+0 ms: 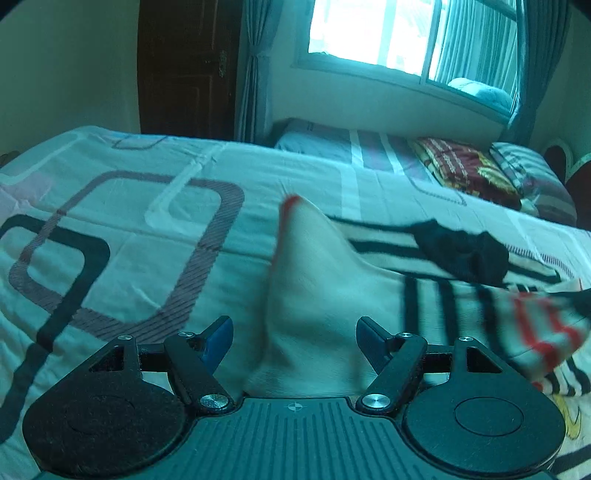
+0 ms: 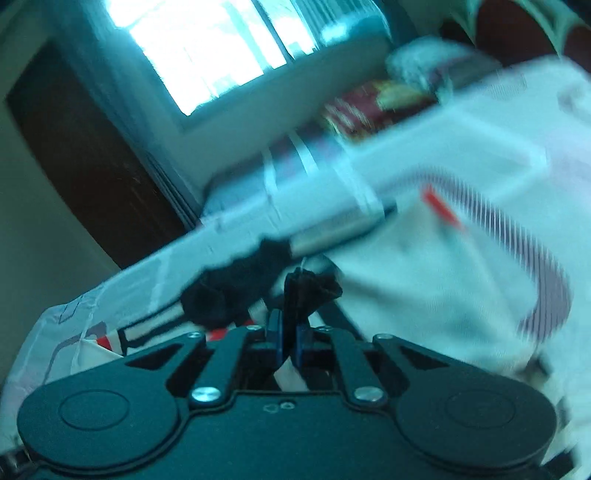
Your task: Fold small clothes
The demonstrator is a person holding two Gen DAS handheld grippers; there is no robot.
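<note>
A small white garment with black and red stripes (image 1: 480,317) lies on the bed, with a plain white part (image 1: 314,295) raised in a peak with a red edge. My left gripper (image 1: 294,336) is open, its fingers on either side of that white part. A black sock (image 1: 461,251) lies on the garment. In the right wrist view my right gripper (image 2: 290,334) is shut on a dark edge of the garment (image 2: 306,291); the white cloth (image 2: 424,302) hangs to its right. The black sock (image 2: 229,291) lies just beyond it.
The bed has a white cover with rounded dark and brown outlines (image 1: 129,240). Pillows and a red patterned blanket (image 1: 469,170) lie at the far end under the window (image 1: 388,33). A dark door (image 1: 184,66) stands behind the bed.
</note>
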